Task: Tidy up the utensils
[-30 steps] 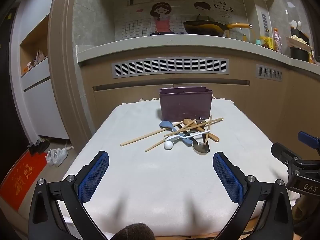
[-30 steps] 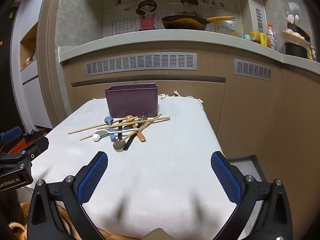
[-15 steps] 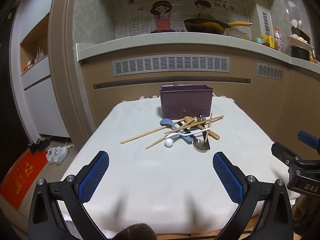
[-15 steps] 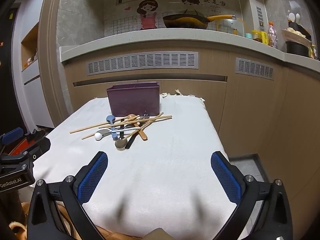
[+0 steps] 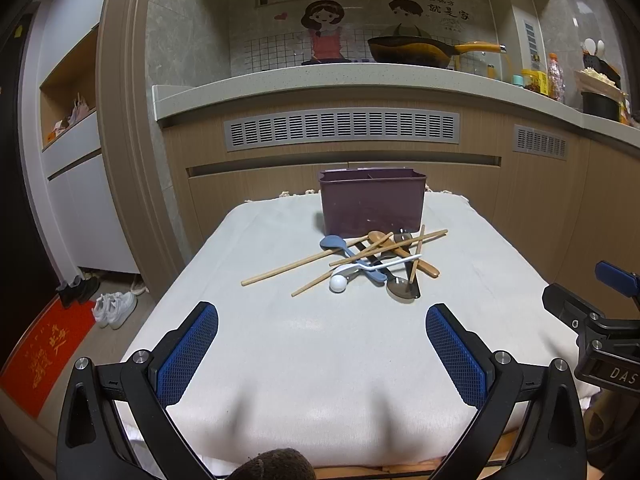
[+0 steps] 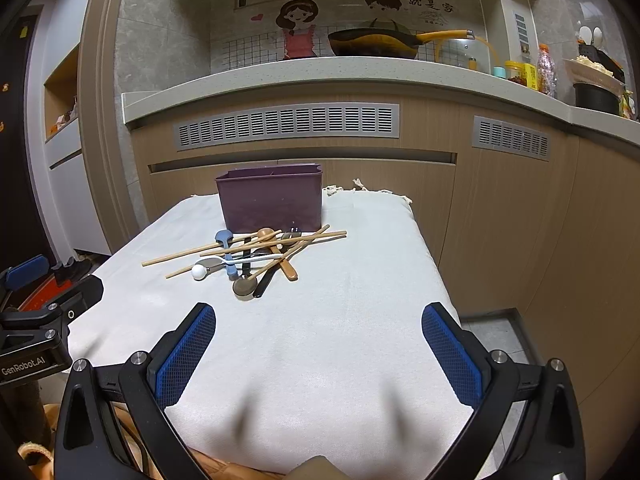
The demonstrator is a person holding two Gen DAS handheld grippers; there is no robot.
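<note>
- Centrally, the utensil pile (image 5: 372,260) lies on the cloth-covered tabletop (image 5: 320,340), just in front of the purple caddy (image 5: 372,202), which stands upright with its open top showing a divider.
- Chopsticks (image 5: 304,262) lie with their long axes mostly left-right, tips pointing left and slightly toward the cameras; the blue spoon (image 5: 334,242) and wooden spoon (image 5: 378,237) have bowls toward the caddy, handles running toward the near right.
- Pieces cross and overlap, so a judgement: an outer chopstick is the easiest first pick.
- Left gripper (image 5: 322,356) hovers above the near cloth, fingers spread wide, holding nothing.
- Right gripper (image 6: 318,354) is likewise empty, fingers apart, well short of the pile, presumably staged for approach.
</note>
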